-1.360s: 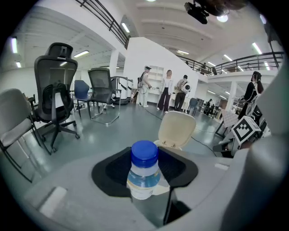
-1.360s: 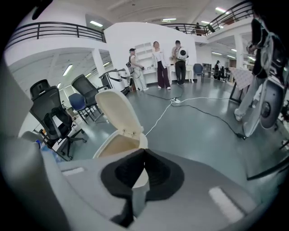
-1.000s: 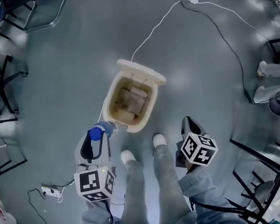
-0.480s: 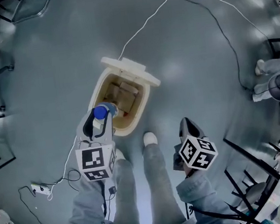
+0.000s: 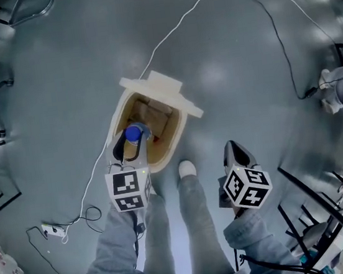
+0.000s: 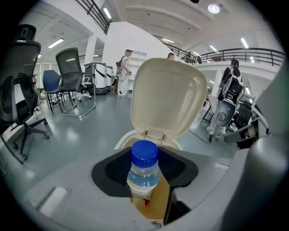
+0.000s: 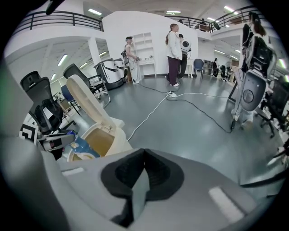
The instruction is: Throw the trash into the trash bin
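Head view: left gripper [image 5: 128, 150] holds bottle [image 5: 134, 133] cap-up over the near side of the open trash bin [image 5: 181, 135], likely so a release drops it in. Right gripper [image 5: 233, 156] hangs aside by the person's leg, unused. Left gripper view: jaws clamped on the bottle body. It is clear plastic with a blue cap and blue label; lid [image 6: 168, 97] flipped up behind. Right gripper view: jaws together, nothing between.

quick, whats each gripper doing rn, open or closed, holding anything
Left gripper: jaws closed on a blue-capped bottle, over the open trash bin.
Right gripper: jaws closed, nothing between them.
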### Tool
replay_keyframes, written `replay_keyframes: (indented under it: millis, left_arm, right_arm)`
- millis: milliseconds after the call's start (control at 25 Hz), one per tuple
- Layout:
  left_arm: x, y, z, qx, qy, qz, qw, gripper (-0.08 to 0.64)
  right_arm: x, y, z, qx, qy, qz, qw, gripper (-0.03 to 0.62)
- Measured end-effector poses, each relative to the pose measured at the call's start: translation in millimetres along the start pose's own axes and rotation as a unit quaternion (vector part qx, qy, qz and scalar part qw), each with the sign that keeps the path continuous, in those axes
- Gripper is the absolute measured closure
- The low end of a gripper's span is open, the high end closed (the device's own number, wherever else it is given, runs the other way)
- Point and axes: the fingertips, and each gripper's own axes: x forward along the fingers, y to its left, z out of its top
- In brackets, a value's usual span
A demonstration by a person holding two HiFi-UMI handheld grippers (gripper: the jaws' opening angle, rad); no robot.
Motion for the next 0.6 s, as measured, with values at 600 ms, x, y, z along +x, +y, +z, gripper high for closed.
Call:
replay_keyframes:
  millis: [600]
  left_arm:
    - [29, 3, -17, -0.049, 0.044, -0.016, 0.9977, 0.272]
  right_arm:
    - [25, -6, 7, 0.0, 0.018, -0.005, 1.0, 0.589]
